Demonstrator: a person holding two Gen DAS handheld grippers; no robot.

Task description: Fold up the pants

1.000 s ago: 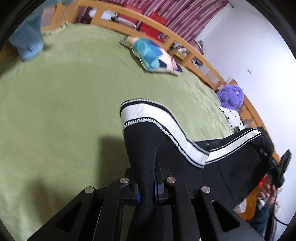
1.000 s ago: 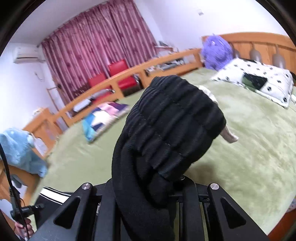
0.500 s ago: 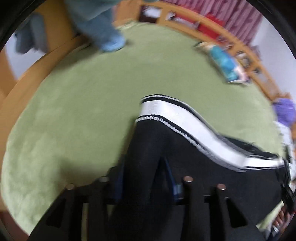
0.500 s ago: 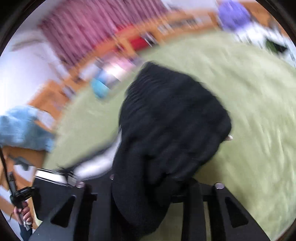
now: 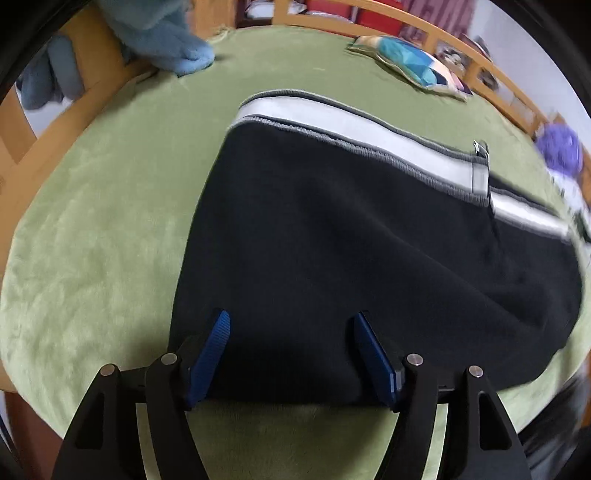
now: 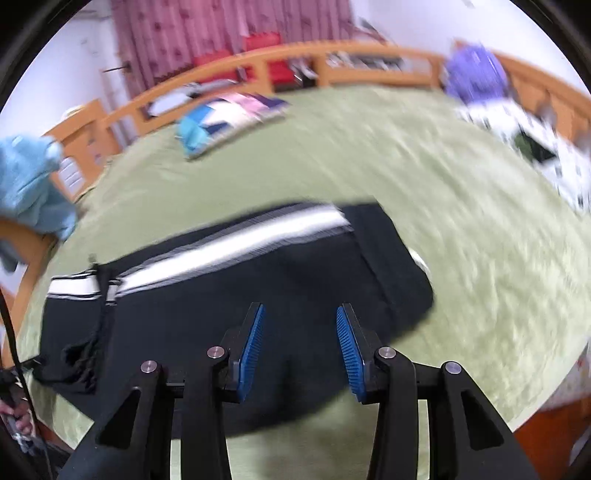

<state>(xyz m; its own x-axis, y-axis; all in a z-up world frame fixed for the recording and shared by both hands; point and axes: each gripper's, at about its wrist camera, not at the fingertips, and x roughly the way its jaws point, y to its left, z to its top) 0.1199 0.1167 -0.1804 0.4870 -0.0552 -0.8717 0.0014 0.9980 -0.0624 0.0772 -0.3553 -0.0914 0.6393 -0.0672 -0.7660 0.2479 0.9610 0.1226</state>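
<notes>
Black pants [image 5: 351, 240] with a white side stripe [image 5: 351, 125] lie flat on the green bed cover [image 5: 92, 221]. They also show in the right wrist view [image 6: 221, 295], blurred, with the stripe [image 6: 229, 247] on the far side. My left gripper [image 5: 291, 321] is open and empty, its blue pads [image 5: 212, 350] over the near edge of the pants. My right gripper [image 6: 299, 314] is open and empty over the near edge of the pants too.
A blue towel [image 5: 162, 33] hangs over the wooden bed rail [image 5: 48, 125]. A patchwork cushion [image 5: 410, 62] lies at the far side, and a purple plush toy [image 6: 476, 74] and a spotted pillow [image 6: 535, 144] lie at the head end.
Both grippers held bunched pants in the air; now the pants lie spread on the bed and both grippers have opened and let go.
</notes>
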